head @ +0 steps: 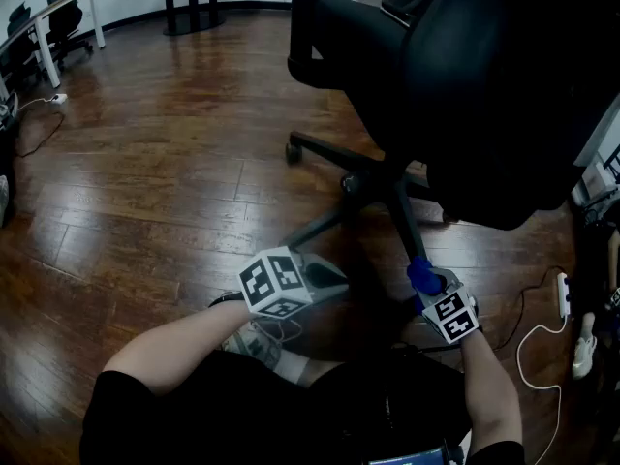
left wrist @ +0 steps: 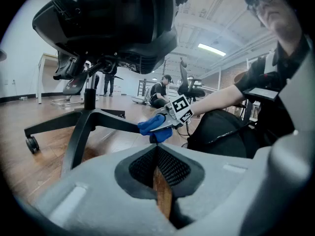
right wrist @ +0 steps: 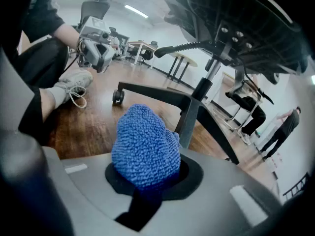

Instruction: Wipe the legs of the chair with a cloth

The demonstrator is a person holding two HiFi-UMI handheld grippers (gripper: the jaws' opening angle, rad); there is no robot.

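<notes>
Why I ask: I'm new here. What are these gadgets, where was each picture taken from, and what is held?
There is no robot: a person holds a two-jaw gripper in each hand. One picture comes from a head camera looking down; the others from cameras riding on each gripper. The left gripper is shut and empty. The right gripper is shut on a blue knitted cloth, held at a leg of the black office chair, which stands on a brown wooden floor.
</notes>
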